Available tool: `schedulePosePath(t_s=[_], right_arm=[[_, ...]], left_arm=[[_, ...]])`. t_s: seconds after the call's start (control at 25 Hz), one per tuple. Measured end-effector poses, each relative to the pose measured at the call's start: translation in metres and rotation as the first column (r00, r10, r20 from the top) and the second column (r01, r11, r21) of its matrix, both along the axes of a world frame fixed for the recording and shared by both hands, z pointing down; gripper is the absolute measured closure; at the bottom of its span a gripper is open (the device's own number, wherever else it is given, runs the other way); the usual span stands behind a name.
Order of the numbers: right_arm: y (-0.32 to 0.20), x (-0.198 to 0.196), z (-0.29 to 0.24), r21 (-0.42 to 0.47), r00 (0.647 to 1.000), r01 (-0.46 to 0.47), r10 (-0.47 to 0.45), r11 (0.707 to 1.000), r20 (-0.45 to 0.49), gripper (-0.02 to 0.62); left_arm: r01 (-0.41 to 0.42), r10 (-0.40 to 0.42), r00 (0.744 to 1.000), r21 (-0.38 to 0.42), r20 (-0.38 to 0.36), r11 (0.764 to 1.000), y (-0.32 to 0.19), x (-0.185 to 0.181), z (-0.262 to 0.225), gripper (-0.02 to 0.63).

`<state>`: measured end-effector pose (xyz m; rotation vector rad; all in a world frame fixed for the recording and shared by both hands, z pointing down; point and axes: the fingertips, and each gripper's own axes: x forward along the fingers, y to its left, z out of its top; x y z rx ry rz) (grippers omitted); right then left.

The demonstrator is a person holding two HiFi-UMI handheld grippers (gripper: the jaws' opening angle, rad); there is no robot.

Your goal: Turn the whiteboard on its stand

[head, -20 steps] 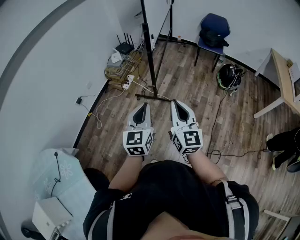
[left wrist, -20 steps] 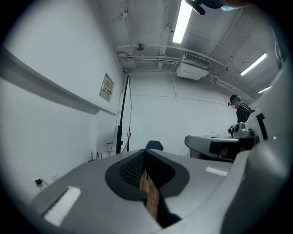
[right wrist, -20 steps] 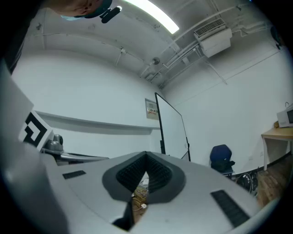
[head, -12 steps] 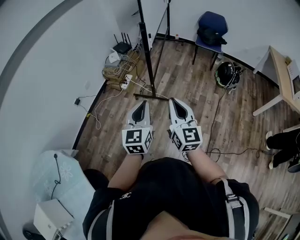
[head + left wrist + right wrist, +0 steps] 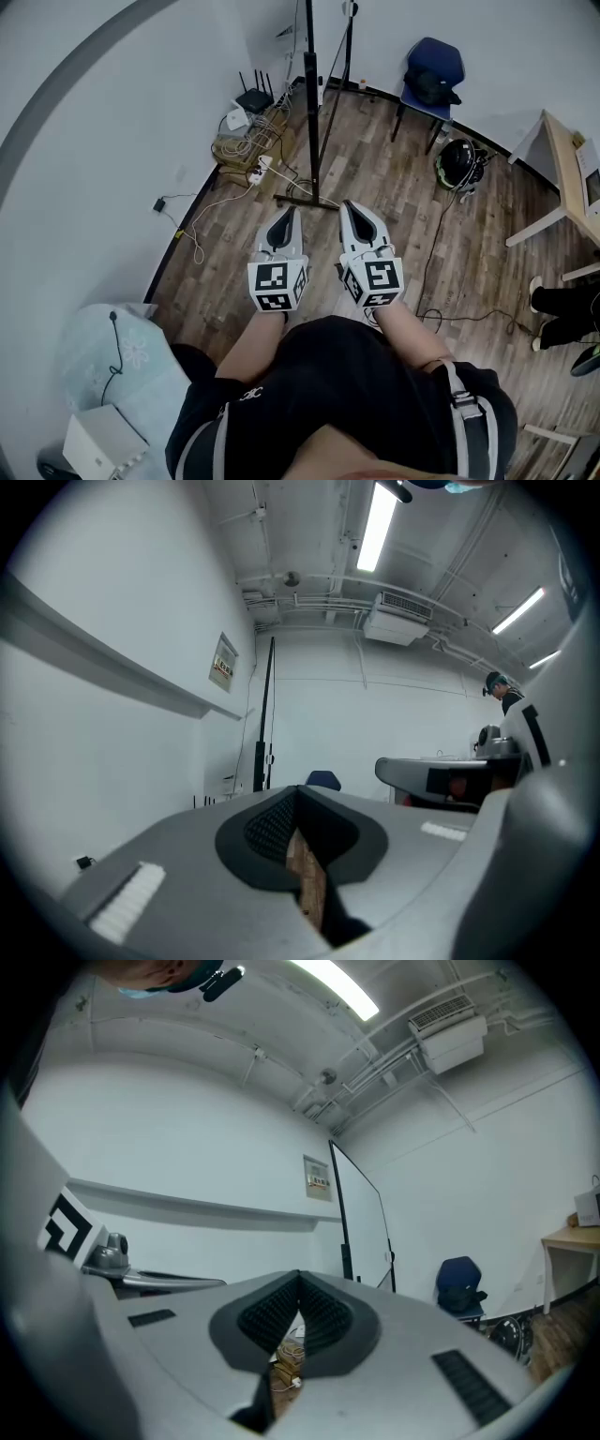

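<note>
The whiteboard shows edge-on in the head view: a black upright (image 5: pixel 310 94) on a floor foot (image 5: pixel 306 200), close to the white wall. In the right gripper view the whiteboard (image 5: pixel 364 1227) appears as a white panel in a thin black frame; in the left gripper view only its dark upright (image 5: pixel 263 719) shows. My left gripper (image 5: pixel 288 216) and right gripper (image 5: pixel 350 207) are held side by side in front of my body, tips toward the stand's foot and short of it. Both are shut with nothing between the jaws; the left gripper (image 5: pixel 298 797) and right gripper (image 5: pixel 300 1283) show their tips meeting.
A blue chair (image 5: pixel 433 67) with a dark bag stands at the far wall, a black helmet (image 5: pixel 459 155) on the wood floor beside it. Routers, a power strip and tangled cables (image 5: pixel 246 141) lie left of the stand. A desk (image 5: pixel 565 155) and a person's legs (image 5: pixel 562 305) are at right.
The head view has shifted a little, so the stand now looks more upright and farther right. Both grippers stay shut and almost still. The legs at right have moved.
</note>
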<state>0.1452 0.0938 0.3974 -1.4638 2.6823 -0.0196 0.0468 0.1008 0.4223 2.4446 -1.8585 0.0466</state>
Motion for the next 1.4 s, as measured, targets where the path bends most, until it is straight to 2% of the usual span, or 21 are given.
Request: schedulePosePath(t_s=[0.2, 0.32, 0.44, 0.68, 0.92, 1.4], right_arm=[[-0.002, -0.035, 0.006, 0.002, 1.0, -0.023, 0.023, 1.0, -0.007, 0.591], [-0.001, -0.046, 0.017, -0.009, 0.999, -0.035, 0.034, 0.999, -0.024, 0.591], [-0.007, -0.048, 0.022, -0.024, 0.998, -0.049, 0.048, 0.999, -0.041, 0.591], [-0.032, -0.056, 0.024, -0.02, 0.998, -0.06, 0.059, 0.998, -0.036, 0.591], [-0.074, -0.065, 0.035, -0.038, 0.999, -0.047, 0.047, 0.998, -0.019, 0.591], [-0.204, -0.06, 0.032, -0.069, 1.0, -0.026, 0.027, 0.997, 0.009, 0.591]], left_arm=[[-0.018, 0.018, 1.0, 0.001, -0.014, 1.0, -0.003, -0.035, 0.012, 0.597], [-0.022, 0.021, 0.999, -0.029, -0.037, 0.999, -0.006, -0.048, 0.027, 0.597], [-0.039, 0.036, 0.998, -0.052, -0.059, 0.998, -0.011, -0.053, 0.033, 0.597], [-0.035, 0.033, 0.998, -0.045, -0.047, 0.998, -0.031, -0.064, 0.035, 0.597], [-0.029, 0.028, 0.999, -0.058, -0.017, 0.998, -0.07, -0.068, 0.04, 0.597], [-0.02, 0.021, 1.0, -0.095, 0.013, 0.995, -0.189, -0.059, 0.035, 0.597]])
